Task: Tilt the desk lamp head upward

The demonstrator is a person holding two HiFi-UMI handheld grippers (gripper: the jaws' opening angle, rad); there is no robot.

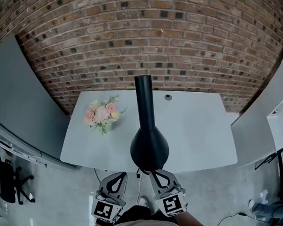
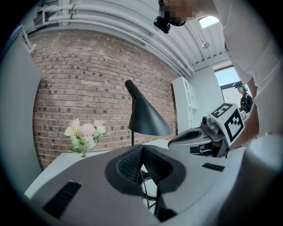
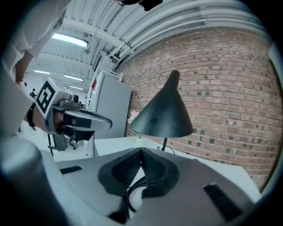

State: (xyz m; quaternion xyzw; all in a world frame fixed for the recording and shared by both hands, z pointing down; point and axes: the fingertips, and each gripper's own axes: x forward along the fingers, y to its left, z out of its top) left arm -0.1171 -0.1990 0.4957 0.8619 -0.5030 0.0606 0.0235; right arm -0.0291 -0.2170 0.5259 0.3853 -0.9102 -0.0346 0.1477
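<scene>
A black desk lamp (image 1: 149, 134) stands on the white table (image 1: 201, 136), its cone head pointing down with the wide mouth toward me. My left gripper (image 1: 122, 175) and right gripper (image 1: 153, 172) hang below the table's near edge, both shut and empty. The right one sits just under the lamp's mouth without touching it. In the left gripper view the lamp (image 2: 145, 117) stands ahead, with the right gripper (image 2: 194, 137) beside it. The right gripper view has the lamp head (image 3: 164, 115) close above its jaws and the left gripper (image 3: 82, 120) off to the left.
A small vase of pink and yellow flowers (image 1: 102, 114) stands on the table's left part. A cable hole (image 1: 168, 97) sits near the back edge by the brick wall (image 1: 149, 40). Grey partitions (image 1: 20, 105) flank the table. A black chair (image 1: 9, 181) is at lower left.
</scene>
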